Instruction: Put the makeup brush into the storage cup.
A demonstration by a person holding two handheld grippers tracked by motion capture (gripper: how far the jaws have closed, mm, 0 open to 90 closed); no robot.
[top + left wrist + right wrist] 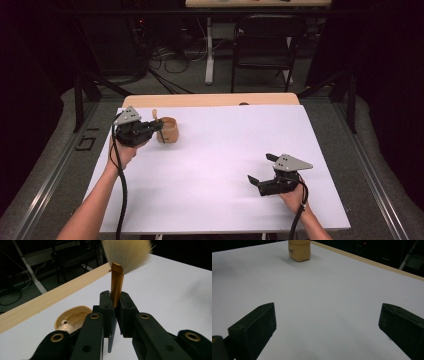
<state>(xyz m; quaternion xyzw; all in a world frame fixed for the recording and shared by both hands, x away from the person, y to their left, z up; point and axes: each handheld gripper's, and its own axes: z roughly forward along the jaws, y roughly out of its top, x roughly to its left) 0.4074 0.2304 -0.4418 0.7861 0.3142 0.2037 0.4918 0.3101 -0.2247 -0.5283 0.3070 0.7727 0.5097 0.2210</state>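
A brush (117, 282) with a gold ferrule, pale bristles and a dark handle stands upright between the jaws of my left gripper (113, 303), which is shut on it. In the high view that left gripper (159, 126) is at the table's far left, right beside a round wooden cup (168, 130). The cup (72, 318) lies just below the jaws in the left gripper view, with a small pale object inside it. My right gripper (262, 168) is open over the white table near the front right, holding nothing. The cup (299, 250) appears far off in the right gripper view.
A white sheet (220, 165) covers the table, with a bare wooden strip (210, 100) along the far edge. Behind the table stand a black chair (267, 45) and a white desk leg (209, 50) with cables on the floor.
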